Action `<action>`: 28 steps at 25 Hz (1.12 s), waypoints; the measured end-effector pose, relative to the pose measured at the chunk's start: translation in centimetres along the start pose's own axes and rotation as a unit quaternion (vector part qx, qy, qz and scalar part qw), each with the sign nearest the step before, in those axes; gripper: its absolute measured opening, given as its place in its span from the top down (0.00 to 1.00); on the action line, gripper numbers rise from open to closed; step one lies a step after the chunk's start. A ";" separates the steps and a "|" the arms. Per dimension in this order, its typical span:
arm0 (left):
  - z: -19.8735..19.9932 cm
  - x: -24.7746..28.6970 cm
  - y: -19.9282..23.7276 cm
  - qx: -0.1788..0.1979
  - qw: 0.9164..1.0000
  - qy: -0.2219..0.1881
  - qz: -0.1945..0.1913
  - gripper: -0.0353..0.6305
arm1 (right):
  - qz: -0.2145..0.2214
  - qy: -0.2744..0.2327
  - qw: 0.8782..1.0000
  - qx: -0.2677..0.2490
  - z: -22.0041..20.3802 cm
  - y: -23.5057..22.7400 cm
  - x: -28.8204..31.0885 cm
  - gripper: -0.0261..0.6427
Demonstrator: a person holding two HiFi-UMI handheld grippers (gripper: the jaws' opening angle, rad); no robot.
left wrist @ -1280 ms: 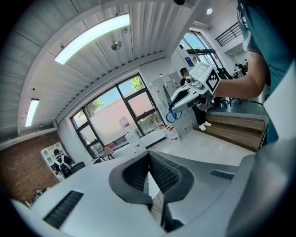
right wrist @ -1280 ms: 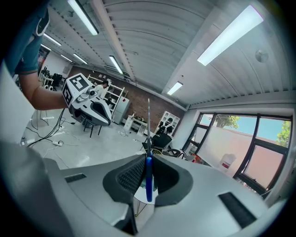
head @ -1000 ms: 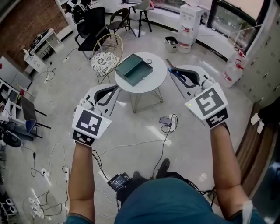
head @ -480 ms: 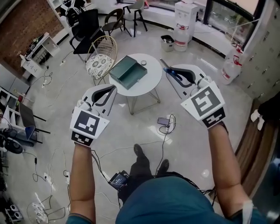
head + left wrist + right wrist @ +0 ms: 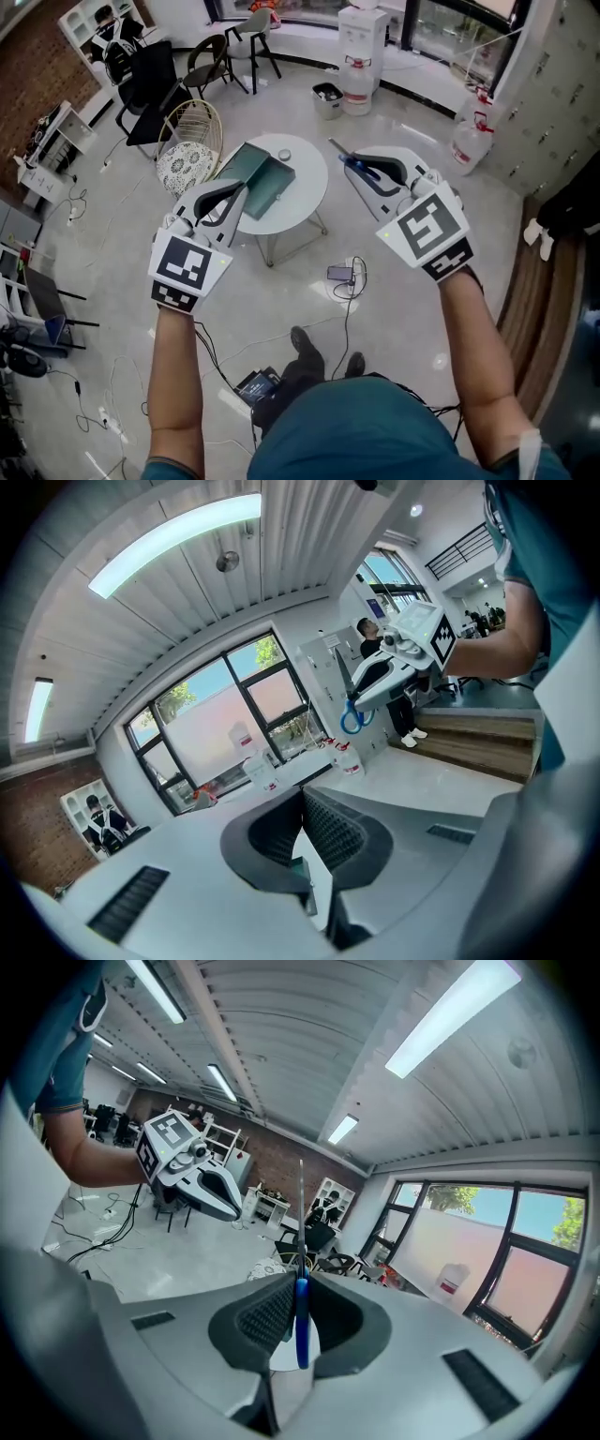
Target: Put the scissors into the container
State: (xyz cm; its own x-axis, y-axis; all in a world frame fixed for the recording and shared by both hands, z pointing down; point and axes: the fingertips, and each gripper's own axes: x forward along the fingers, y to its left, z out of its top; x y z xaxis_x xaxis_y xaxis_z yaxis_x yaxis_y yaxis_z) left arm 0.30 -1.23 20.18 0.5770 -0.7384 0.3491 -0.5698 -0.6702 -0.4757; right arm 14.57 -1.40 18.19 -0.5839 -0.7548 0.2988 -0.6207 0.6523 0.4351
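In the head view the green open container (image 5: 253, 173) lies on a small round white table (image 5: 305, 192). My right gripper (image 5: 349, 172) is held in the air right of the table, shut on the scissors (image 5: 360, 168). Their blue handles sit between the jaws and the blade pokes out past the tips. In the right gripper view the scissors (image 5: 301, 1321) stand edge-on in the right gripper (image 5: 298, 1283). My left gripper (image 5: 245, 188) hovers over the container's near left edge, shut and holding nothing. In the left gripper view its jaws (image 5: 300, 797) meet.
A wicker chair with a patterned cushion (image 5: 186, 155) stands left of the table, with black chairs (image 5: 141, 80) behind it. A water dispenser (image 5: 361, 42) and water bottles (image 5: 469, 141) stand at the back. Cables and a power strip (image 5: 339, 274) lie on the floor by my feet.
I have stepped forward: the table and container have slid closer to the grippers. The left gripper's tip now overlaps the container's edge. Both grippers stay shut, the right still on the scissors.
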 end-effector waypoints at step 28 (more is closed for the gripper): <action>-8.6 10.5 17.4 -0.019 0.999 -0.033 -0.036 0.92 | -0.016 0.046 0.999 -0.001 2.0 -5.2 20.3 0.87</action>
State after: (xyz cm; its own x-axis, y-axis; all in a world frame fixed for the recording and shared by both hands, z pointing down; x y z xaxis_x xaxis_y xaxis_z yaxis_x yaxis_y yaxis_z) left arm -8.54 -21.33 22.48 0.6533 -0.6826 0.3274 -0.5470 -0.7246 -0.4193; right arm 4.94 -19.99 20.30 -0.5139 -0.7780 0.3614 -0.6368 0.6283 0.4470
